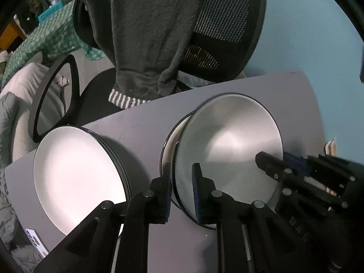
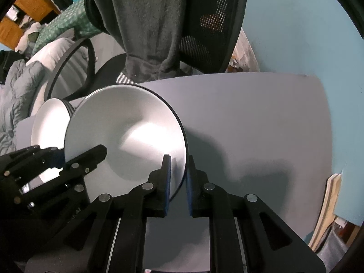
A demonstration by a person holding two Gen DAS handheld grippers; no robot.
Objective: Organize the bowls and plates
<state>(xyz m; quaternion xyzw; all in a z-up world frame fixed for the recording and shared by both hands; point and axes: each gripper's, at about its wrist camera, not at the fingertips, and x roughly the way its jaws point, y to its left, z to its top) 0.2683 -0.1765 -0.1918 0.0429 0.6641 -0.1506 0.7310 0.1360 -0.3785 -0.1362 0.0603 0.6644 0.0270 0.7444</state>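
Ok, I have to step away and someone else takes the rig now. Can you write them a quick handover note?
Left gripper: straddling the near-left rim of the tilted bowl; whether it grips is unclear.
Right gripper: straddling the same bowl's right rim, likewise unclear.
The bowl is tilted above another bowl on the grey table.
Plate stack sits to the left on the table.
Done: plates stacked.
Left: settle the tilted bowl into the one beneath and release both grippers.

Plate stack (image 1: 75, 177) left on the table (image 1: 141, 132), tilted bowl (image 1: 229, 145) right, chair (image 1: 223, 27) behind.
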